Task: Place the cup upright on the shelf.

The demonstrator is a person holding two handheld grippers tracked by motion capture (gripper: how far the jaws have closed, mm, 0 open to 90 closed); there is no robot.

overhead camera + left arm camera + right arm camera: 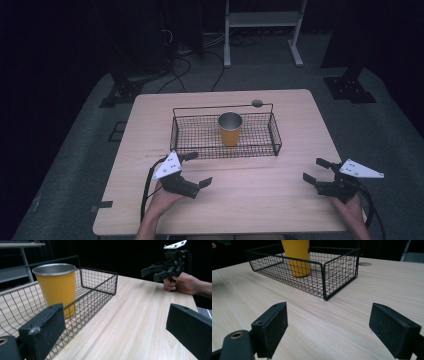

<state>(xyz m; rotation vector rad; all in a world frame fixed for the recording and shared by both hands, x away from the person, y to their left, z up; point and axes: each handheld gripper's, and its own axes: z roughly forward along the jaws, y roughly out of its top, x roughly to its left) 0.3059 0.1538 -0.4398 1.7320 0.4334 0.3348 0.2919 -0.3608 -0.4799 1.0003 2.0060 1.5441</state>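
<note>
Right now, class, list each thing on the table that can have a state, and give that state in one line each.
Yellow metal cup: upright in the basket, open top, looks empty.
Black wire basket: right way up on the table, holding just the cup.
Left hand-held gripper: jaws open, holding nothing, near the basket's front left corner.
Right hand-held gripper: jaws open, holding nothing, apart from the basket.

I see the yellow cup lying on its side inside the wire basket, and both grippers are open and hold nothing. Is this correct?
One detail is wrong: the yellow cup stands upright in the wire basket, mouth up, as the high view shows. The rest holds: the left gripper and right gripper are open and hold nothing.
</note>
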